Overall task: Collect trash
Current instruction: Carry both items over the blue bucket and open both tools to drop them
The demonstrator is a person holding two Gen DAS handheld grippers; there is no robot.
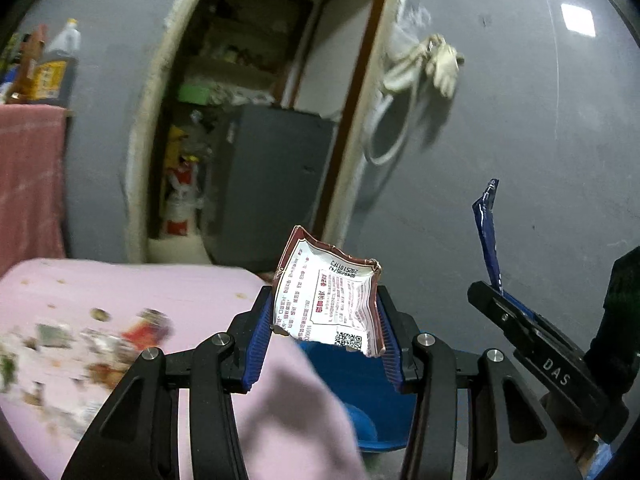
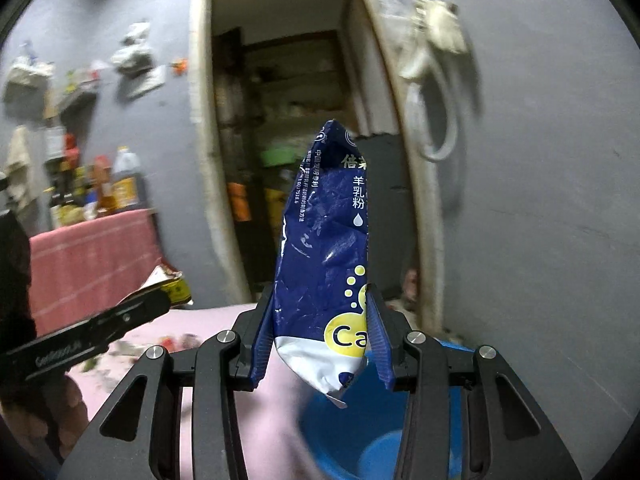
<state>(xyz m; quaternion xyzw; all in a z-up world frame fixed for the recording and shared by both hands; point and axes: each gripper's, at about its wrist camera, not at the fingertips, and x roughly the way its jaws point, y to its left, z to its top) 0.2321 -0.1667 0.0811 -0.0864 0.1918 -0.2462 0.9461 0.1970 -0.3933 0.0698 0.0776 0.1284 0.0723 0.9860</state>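
The left gripper [image 1: 326, 332] squeezes a torn white wrapper [image 1: 328, 300] and the right gripper [image 2: 316, 340] squeezes a blue bag [image 2: 324, 248], both near the blue bin [image 2: 360, 440]. Both are thin and floppy, so they might slip out and miss the bin. Only the left view shows more trash [image 1: 80, 344] on the pink table [image 1: 160, 280].

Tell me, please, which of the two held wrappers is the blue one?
The tall blue milk-powder pouch in the right claw; the left claw holds a white printed wrapper with a dark red border.
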